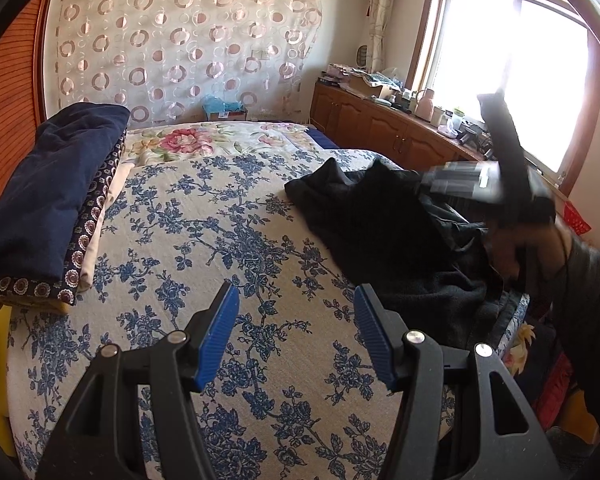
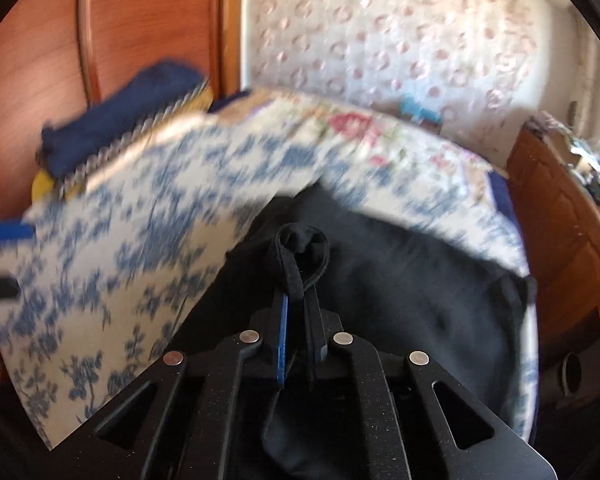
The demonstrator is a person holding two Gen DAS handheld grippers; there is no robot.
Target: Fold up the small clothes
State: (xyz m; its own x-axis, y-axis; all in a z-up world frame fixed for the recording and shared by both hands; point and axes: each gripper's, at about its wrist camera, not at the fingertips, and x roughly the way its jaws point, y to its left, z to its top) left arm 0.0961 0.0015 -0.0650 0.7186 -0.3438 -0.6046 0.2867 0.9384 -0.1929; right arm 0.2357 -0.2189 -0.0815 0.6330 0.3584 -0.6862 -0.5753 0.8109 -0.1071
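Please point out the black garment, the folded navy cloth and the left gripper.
black garment [image 1: 384, 228], left wrist view, on its dark middle.
folded navy cloth [image 1: 56, 188], left wrist view, on its top face.
left gripper [image 1: 296, 336], left wrist view, midway between its blue fingertips.

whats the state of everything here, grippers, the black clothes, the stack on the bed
left hand-held gripper: open, empty, over the bedspread
right hand-held gripper: shut on a fold of the black garment
black garment: unfolded, crumpled on the bed's right side
folded stack: folded, navy piece on top, at the bed's left edge
bedspread: spread flat
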